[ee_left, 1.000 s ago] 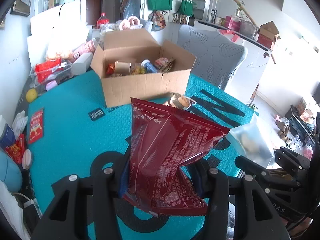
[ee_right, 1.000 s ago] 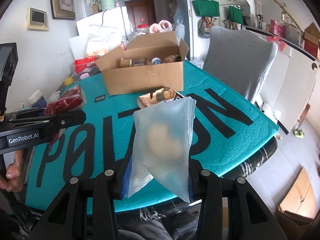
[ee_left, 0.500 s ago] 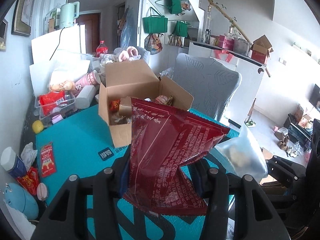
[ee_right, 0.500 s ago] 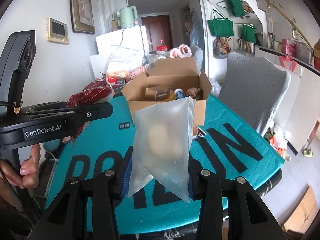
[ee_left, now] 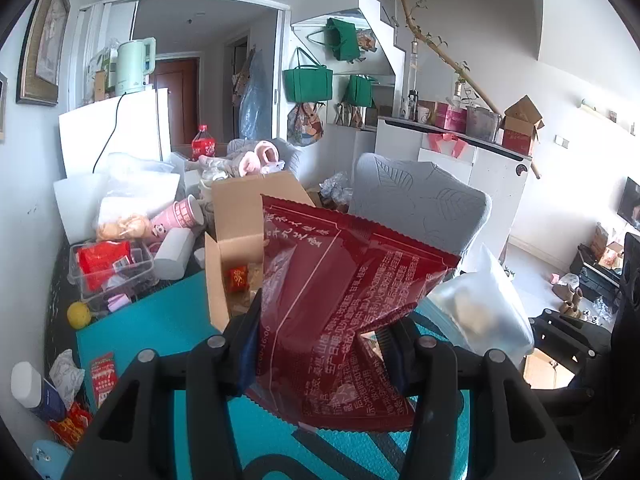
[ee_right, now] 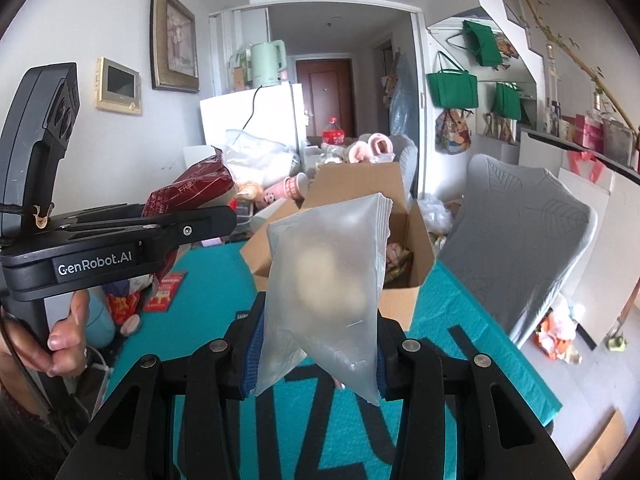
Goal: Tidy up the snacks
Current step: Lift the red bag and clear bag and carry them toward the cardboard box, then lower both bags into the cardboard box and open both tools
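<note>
My left gripper (ee_left: pixel 324 344) is shut on a dark red snack packet (ee_left: pixel 340 312) with white print, held upright above the teal mat (ee_left: pixel 160 328). My right gripper (ee_right: pixel 316 356) is shut on a frosted clear bag (ee_right: pixel 324 280) with a pale bun inside. That bag (ee_left: pixel 480 316) also shows at the right of the left wrist view. The left gripper's body (ee_right: pixel 120 240) with the red packet (ee_right: pixel 192 192) shows at the left of the right wrist view, a hand (ee_right: pixel 60 340) on its handle. An open cardboard box (ee_right: pixel 360 216) of snacks stands ahead of both grippers; the same box (ee_left: pixel 240 240) is partly hidden behind the red packet.
A clear plastic tub (ee_left: pixel 112 272) with red packets, a pink cup (ee_left: pixel 180 216) and a yellow ball (ee_left: pixel 78 314) crowd the table's far left. Small red sachets (ee_left: pixel 102 376) lie near the mat's left edge. A grey chair (ee_right: pixel 520 240) stands at the right.
Both grippers have risen with their packets and tilted up, so the table sits lower in view and the box is nearer. Neither grip has changed.
</note>
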{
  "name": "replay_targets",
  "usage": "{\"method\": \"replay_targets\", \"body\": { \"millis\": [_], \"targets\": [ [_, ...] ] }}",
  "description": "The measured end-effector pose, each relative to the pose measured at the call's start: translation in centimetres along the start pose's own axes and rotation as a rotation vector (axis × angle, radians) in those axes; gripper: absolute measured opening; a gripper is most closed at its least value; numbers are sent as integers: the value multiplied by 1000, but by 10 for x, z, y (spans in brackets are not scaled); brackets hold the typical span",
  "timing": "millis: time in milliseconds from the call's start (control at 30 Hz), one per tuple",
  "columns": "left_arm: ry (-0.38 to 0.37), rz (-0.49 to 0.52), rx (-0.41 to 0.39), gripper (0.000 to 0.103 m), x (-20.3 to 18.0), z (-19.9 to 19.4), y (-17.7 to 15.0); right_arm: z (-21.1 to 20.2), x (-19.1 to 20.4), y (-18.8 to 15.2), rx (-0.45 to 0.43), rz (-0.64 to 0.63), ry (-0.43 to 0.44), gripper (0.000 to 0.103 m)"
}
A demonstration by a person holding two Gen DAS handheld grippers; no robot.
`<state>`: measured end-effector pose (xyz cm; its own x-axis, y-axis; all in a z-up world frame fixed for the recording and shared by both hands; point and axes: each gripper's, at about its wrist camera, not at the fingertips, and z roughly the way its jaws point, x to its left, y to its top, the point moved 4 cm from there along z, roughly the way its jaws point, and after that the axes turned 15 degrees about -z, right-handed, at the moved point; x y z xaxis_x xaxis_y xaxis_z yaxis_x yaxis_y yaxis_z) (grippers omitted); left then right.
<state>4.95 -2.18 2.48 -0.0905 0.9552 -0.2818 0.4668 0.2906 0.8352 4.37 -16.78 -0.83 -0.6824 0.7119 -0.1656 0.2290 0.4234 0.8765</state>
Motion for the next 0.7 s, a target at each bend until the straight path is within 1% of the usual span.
{"method": "replay_targets", "body": {
  "millis": [100,233,333,467,567,700],
  "targets": [
    [4,13,-27,50,0,6,14,8,-6,13,-16,-10,0,43],
    [-8,11,-40,50,2,20,30,20,-16,30,-38,-17,7,43],
    [5,22,-58,50,1,32,41,33,-25,42,-46,-16,17,43],
    [2,9,-74,50,3,54,59,52,-38,57,-49,-26,-6,43],
    [28,3,-92,50,7,73,69,70,-50,66,-46,-29,-17,43],
    [80,-22,-103,50,18,100,80,97,-64,74,-24,-30,-40,43]
  ]
}}
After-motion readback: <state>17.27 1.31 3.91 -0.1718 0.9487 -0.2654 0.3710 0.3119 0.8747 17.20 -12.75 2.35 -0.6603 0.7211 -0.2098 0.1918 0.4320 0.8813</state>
